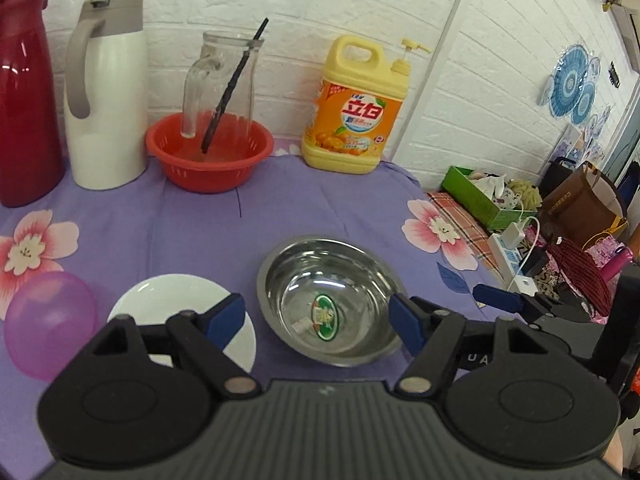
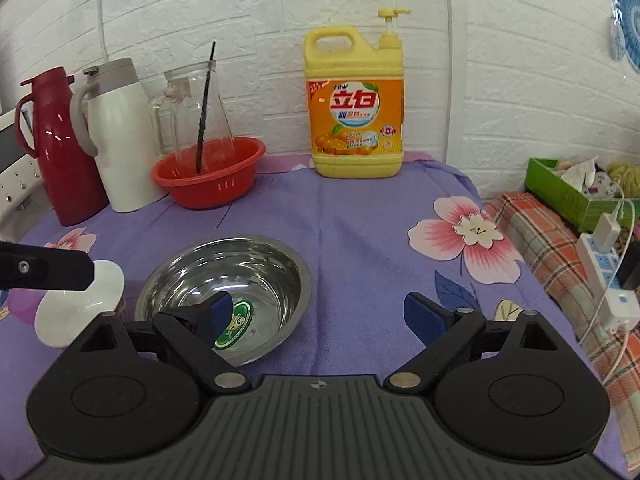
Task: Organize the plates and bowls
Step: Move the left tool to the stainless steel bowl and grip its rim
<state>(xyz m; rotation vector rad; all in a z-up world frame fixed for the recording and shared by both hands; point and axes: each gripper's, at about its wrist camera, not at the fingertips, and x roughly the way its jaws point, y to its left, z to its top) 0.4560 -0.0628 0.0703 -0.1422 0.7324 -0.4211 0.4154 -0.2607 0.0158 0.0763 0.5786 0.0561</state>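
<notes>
A steel bowl (image 1: pixel 328 300) with a green sticker inside sits on the purple flowered cloth (image 1: pixel 160 220). A white plate (image 1: pixel 176 300) lies just left of it, and a translucent purple bowl (image 1: pixel 48 324) lies further left. My left gripper (image 1: pixel 318 322) is open and empty, its fingers spanning the steel bowl's near side. In the right wrist view the steel bowl (image 2: pixel 228 288) is at centre left and the white plate (image 2: pixel 80 304) beside it. My right gripper (image 2: pixel 318 318) is open and empty, its left finger over the bowl's near rim.
At the back stand a red jug (image 1: pixel 24 100), a white jug (image 1: pixel 104 92), a red basket (image 1: pixel 208 152) holding a glass pitcher, and a yellow detergent bottle (image 1: pixel 356 108). The table's right edge drops to a checked cloth, a green box (image 1: pixel 480 196) and a power strip (image 2: pixel 604 280).
</notes>
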